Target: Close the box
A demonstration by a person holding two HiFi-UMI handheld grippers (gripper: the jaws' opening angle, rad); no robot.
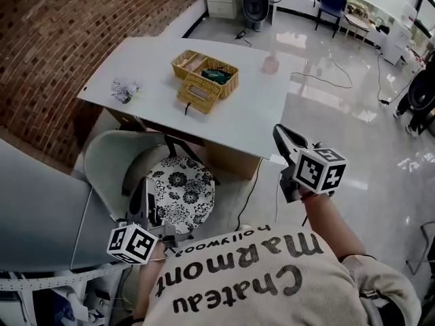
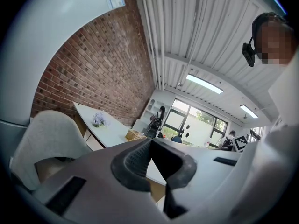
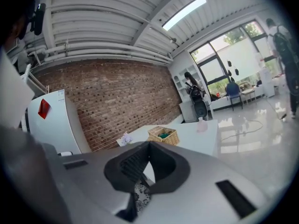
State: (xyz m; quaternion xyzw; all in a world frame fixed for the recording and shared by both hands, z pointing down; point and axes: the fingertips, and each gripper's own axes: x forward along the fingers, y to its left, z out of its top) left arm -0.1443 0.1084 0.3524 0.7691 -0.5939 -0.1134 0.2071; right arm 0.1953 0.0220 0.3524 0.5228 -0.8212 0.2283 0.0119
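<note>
A wicker box [image 1: 204,78] stands on the white table [image 1: 251,114], its lid off to one side and something green inside. It also shows small and far off in the left gripper view as the box [image 2: 134,135] and in the right gripper view as the box [image 3: 164,135]. My left gripper [image 1: 141,187] is held low by the chair, well short of the table, jaws together with nothing between them. My right gripper [image 1: 280,132] hangs off the table's near right corner, also shut and empty. Both are far from the box.
A grey chair [image 1: 109,161] with a black-and-white patterned cushion [image 1: 180,192] stands between me and the table. A crumpled silvery bundle [image 1: 126,89] lies at the table's left and a pink bottle [image 1: 270,64] at its far right. A cardboard box [image 1: 231,158] sits under the table. A brick wall is at left.
</note>
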